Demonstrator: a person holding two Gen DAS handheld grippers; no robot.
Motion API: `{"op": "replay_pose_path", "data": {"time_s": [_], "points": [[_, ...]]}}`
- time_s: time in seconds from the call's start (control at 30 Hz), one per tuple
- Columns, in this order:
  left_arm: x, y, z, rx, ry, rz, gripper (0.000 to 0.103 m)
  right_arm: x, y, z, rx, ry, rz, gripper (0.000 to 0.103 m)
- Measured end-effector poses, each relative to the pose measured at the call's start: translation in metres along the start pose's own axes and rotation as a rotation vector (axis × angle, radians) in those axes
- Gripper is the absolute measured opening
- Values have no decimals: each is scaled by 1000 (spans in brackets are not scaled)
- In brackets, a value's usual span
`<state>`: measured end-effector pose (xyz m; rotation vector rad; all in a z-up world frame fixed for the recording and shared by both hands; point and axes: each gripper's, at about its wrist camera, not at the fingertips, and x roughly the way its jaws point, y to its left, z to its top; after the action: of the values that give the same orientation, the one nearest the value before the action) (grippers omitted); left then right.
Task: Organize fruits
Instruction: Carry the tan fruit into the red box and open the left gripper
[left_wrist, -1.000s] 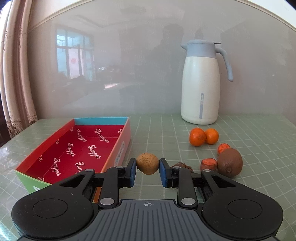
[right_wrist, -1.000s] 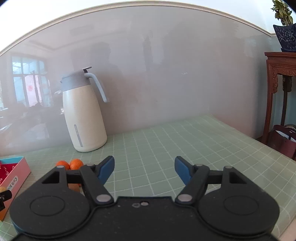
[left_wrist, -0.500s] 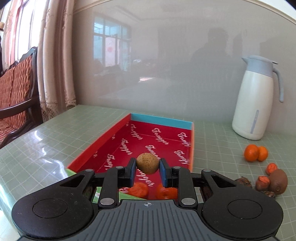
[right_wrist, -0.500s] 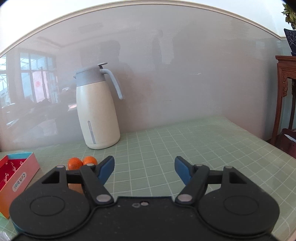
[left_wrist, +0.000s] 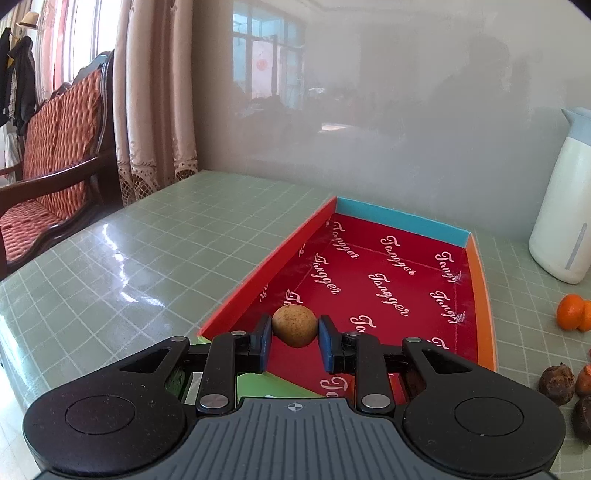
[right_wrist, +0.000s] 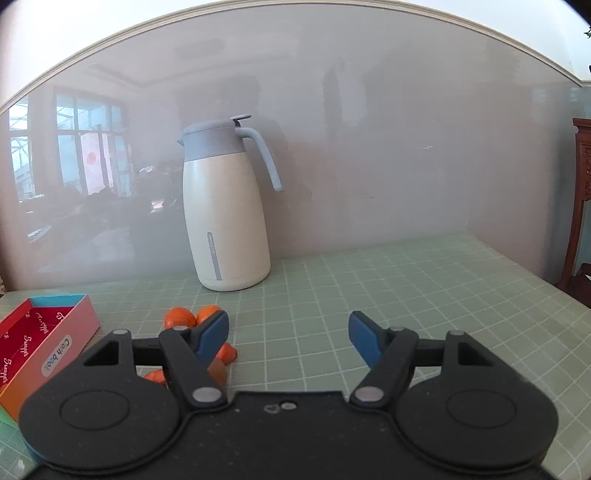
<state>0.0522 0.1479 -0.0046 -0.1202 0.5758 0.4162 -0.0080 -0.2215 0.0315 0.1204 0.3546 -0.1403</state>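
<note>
My left gripper (left_wrist: 294, 338) is shut on a small round brown fruit (left_wrist: 294, 325) and holds it over the near left part of the red-lined box (left_wrist: 388, 273). My right gripper (right_wrist: 289, 332) is open and empty above the table. Two small oranges (right_wrist: 192, 316) lie just beyond its left finger, with more orange pieces (right_wrist: 226, 353) partly hidden behind that finger. In the left wrist view the oranges (left_wrist: 572, 312) and dark brown fruits (left_wrist: 557, 378) lie at the right edge. The box also shows in the right wrist view (right_wrist: 55, 332).
A white jug with a grey-blue lid (right_wrist: 225, 206) stands at the back against the glossy wall, also at the right in the left wrist view (left_wrist: 565, 206). A wooden chair with a red cushion (left_wrist: 48, 155) and curtains stand beyond the table's left edge. A dark wooden stand (right_wrist: 581, 192) is at far right.
My left gripper has carried the brown fruit leftward from beside the loose fruits to over the box. My right gripper has swung left, staying open.
</note>
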Motion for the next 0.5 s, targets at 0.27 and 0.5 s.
{"op": "replay_pose_path", "data": {"time_s": [0.27,0.5], "points": [[1,1,1,4,4,12,27,0,4,0,-2,1,12,72],[-2,4,2,-7,6,-4,33,0,5,0,2,2,15,72]]}}
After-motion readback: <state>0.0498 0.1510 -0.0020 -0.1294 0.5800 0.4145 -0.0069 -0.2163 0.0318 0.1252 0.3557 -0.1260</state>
